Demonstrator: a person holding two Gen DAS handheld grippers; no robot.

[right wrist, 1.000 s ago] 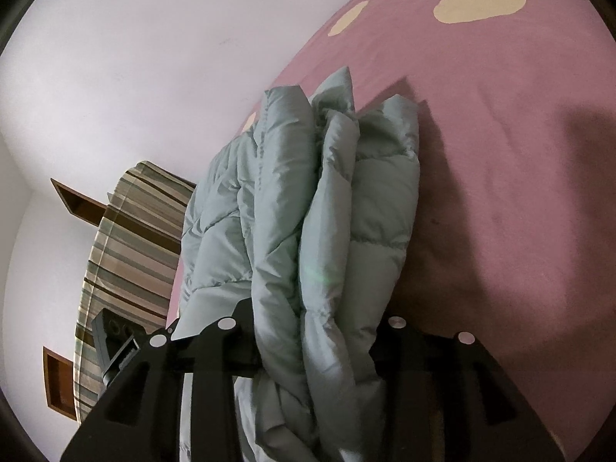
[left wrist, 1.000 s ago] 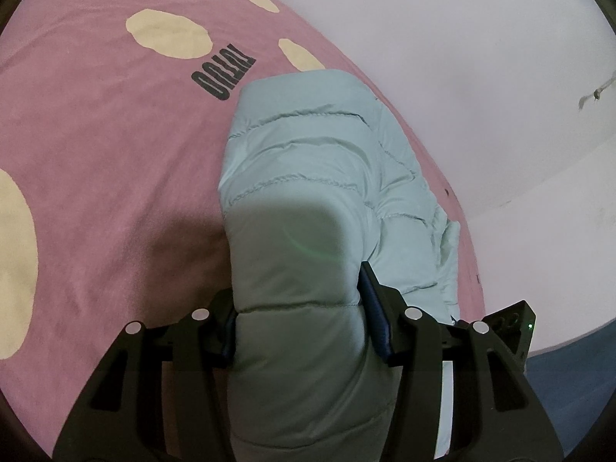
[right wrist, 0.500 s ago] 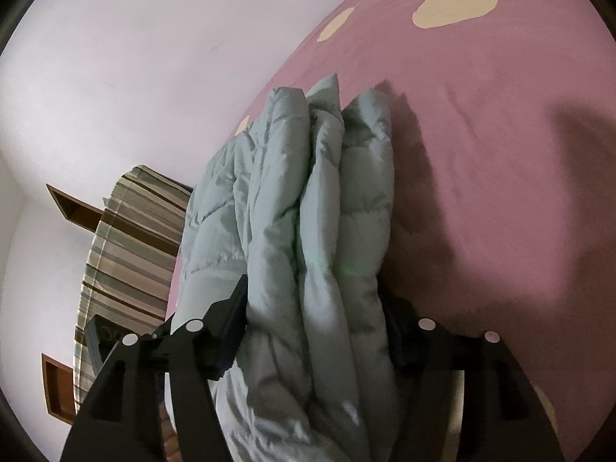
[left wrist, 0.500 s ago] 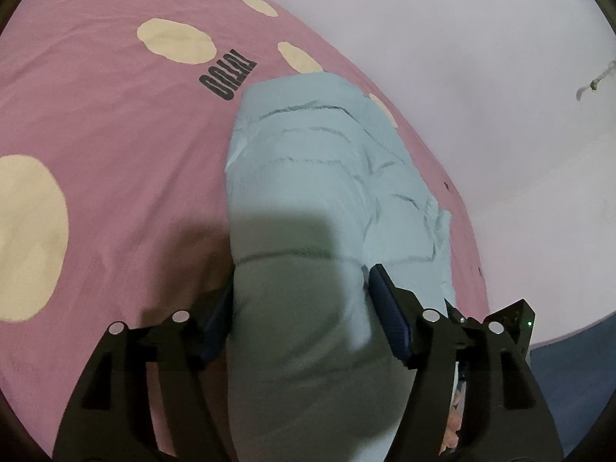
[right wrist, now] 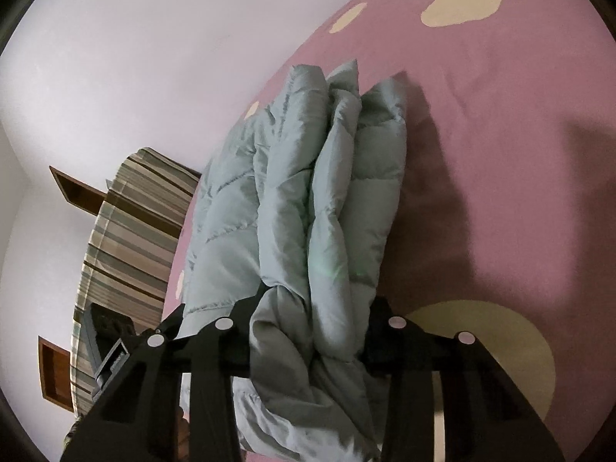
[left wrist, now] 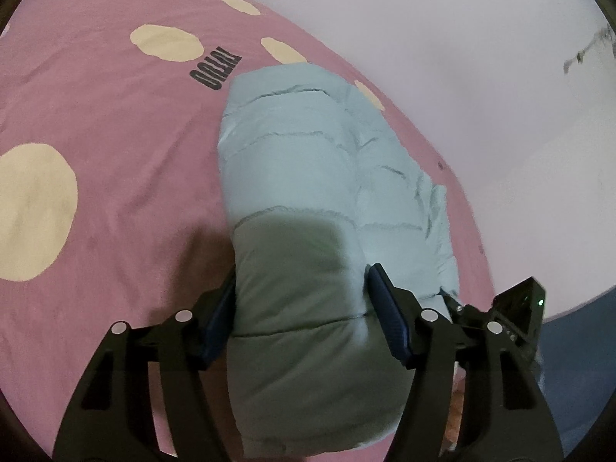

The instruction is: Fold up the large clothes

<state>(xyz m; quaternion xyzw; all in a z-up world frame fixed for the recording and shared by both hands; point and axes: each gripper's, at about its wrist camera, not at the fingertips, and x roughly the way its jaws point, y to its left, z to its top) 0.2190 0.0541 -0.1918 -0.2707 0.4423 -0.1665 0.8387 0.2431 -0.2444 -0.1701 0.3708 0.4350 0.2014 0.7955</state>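
A pale blue-green puffer jacket (left wrist: pixel 292 154) lies folded into a thick bundle on a pink bed sheet (left wrist: pixel 115 134) with cream spots. My left gripper (left wrist: pixel 302 271) straddles the bundle's smooth folded end. Its blue pads (left wrist: pixel 385 308) press into the padding on both sides, and the jaws are closing. In the right wrist view the jacket (right wrist: pixel 308 173) shows its stacked layered edges. There my right gripper (right wrist: pixel 319 294) pinches those layers, its jaws also closing. The pads are hidden by the fabric.
The sheet (right wrist: pixel 500 115) stretches wide to the right, with black lettering (left wrist: pixel 215 71) beyond the jacket. A striped cushion (right wrist: pixel 127 231) and wooden wall shelves (right wrist: pixel 77 192) lie past the bed's edge. A white wall (left wrist: pixel 462 57) runs close behind the bed.
Both grippers have drawn back a little along the bed with the jacket still between them. The right jaws widened, then narrowed again on the layers. The left jaws stand wider than before.
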